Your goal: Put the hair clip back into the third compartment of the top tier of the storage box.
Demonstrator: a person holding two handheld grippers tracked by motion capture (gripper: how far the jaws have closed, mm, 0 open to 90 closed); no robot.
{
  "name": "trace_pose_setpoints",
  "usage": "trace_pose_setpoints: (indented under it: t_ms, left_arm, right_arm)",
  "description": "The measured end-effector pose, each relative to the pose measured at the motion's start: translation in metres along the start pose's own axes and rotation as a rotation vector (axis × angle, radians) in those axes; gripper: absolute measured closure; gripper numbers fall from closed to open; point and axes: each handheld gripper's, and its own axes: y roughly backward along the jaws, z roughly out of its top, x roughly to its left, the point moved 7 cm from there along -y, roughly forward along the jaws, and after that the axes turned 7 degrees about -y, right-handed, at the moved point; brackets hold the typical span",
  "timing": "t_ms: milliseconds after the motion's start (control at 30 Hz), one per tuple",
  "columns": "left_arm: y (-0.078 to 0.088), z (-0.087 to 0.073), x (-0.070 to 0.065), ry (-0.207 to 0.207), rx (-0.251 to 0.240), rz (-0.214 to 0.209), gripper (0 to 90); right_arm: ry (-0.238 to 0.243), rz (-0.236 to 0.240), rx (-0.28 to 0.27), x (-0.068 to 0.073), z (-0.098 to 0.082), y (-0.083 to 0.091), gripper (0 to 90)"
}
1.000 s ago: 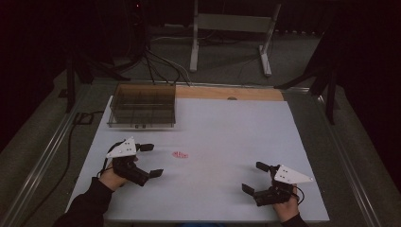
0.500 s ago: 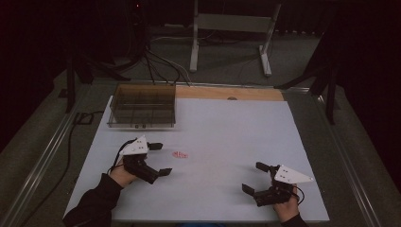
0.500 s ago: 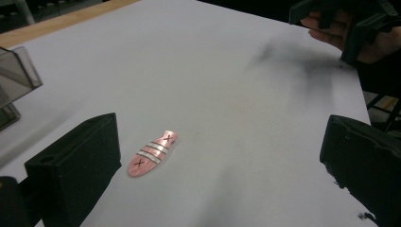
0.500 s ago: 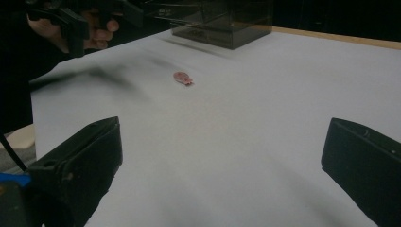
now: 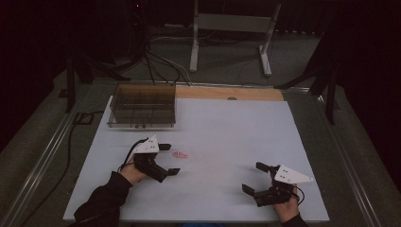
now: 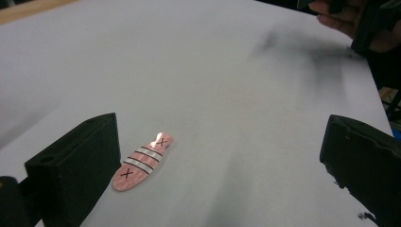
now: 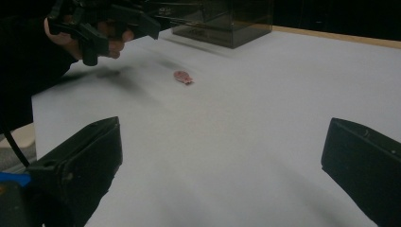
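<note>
A white table (image 5: 227, 127) is seen from the high view, with a clear compartment box (image 5: 143, 105) set on it well beyond the left gripper (image 5: 169, 159). That gripper is held low over the table in a hand (image 5: 133, 171), its jaws spread wide and nothing between them. The right gripper (image 5: 253, 178) is held well apart from it, off to its right and nearer the person, jaws likewise spread wide and empty. A small pink clip (image 6: 143, 161), marked with pale stripes and two crosses, lies flat on the table just ahead of the left gripper. In the left gripper view it is placed just beside the left-hand jaw, untouched by either jaw. From the right gripper, the clip is seen far ahead.
</note>
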Motion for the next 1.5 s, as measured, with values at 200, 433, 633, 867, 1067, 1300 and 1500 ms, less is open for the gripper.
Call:
trace_pose_setpoints:
  t_ms: [200,433,633,867,1067,1300,1500]
  left_arm:
    - [-0.01,-0.001,0.003,-0.006,0.026,0.009,0.6]
    - [-0.021,-0.006,0.008,-0.009,0.075,0.032,0.6]
    - [-0.027,-0.009,0.013,-0.007,0.103,0.053,0.6]
    - [-0.033,-0.014,0.015,0.003,0.142,0.052,0.6]
    - [-0.039,-0.017,0.018,0.006,0.194,0.061,4.4]
    - [-0.043,-0.02,0.023,0.016,0.254,0.097,7.6]
    - [-0.045,-0.025,0.022,-0.018,0.305,0.103,17.4]
  right_arm:
    - [0.002,0.007,0.004,0.001,0.0,0.0,0.0]
    - [0.005,0.008,0.005,0.002,0.0,0.0,0.0]
    - [0.005,0.005,0.006,0.002,0.0,0.001,0.0]
    - [0.005,0.006,0.006,0.002,0.0,0.001,0.0]
    - [0.001,0.009,0.008,0.002,0.0,0.0,0.0]
    - [-0.001,0.01,0.007,0.002,0.0,0.001,0.0]
    - [-0.006,0.014,0.005,0.002,0.0,0.001,0.0]
